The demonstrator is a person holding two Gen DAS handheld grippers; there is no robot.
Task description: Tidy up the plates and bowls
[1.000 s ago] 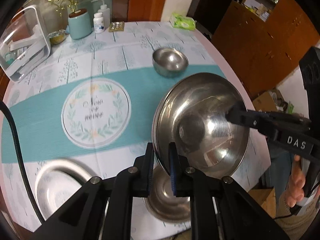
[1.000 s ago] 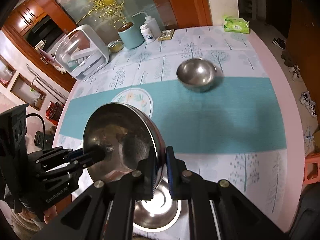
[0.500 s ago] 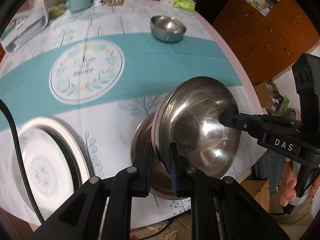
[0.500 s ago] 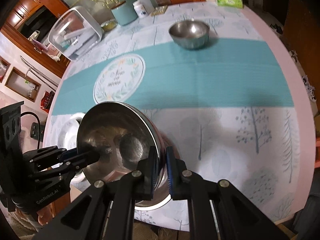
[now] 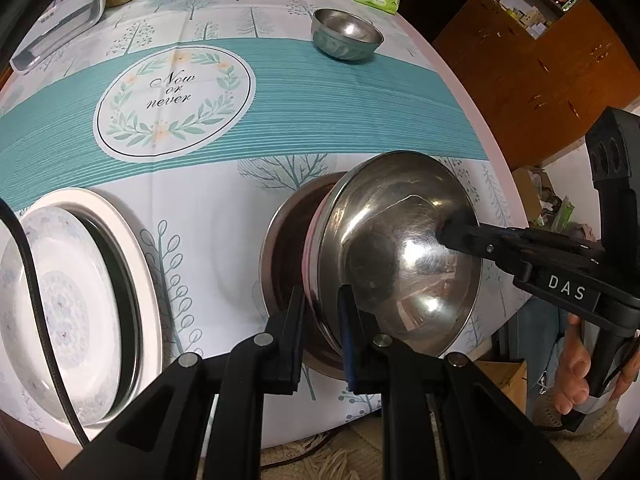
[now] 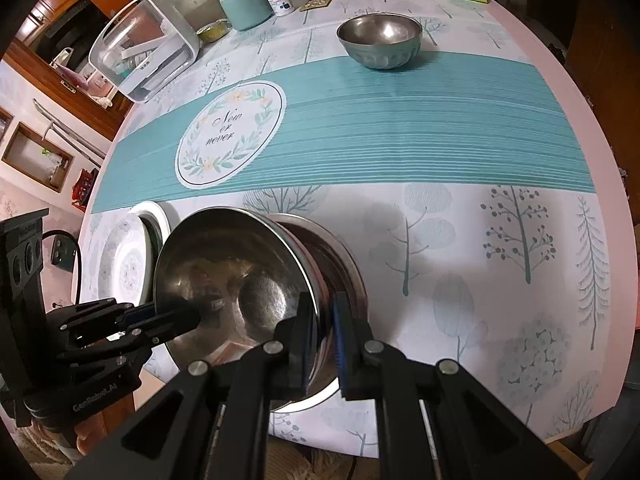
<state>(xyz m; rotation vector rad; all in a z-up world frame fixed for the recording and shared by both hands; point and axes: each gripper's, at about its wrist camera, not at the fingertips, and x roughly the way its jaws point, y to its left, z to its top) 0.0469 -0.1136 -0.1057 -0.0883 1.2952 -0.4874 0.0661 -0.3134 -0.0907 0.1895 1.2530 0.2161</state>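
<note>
Both tools pinch 1 steel bowl (image 5: pixel 400 256): left tool (image 5: pixel 322 336) and right tool (image 6: pixel 322 344) on opposite rims, just above the steel plate (image 5: pixel 280 256). Next, I judge: settle it level, then let go.

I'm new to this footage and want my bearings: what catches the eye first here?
A large steel bowl, tilted and pinched at opposite rims by the left gripper and the right gripper, sits over another steel dish at the table's near edge. To its left lies a white patterned plate. On the tablecloth's far side, a small steel bowl stands alone.
</note>
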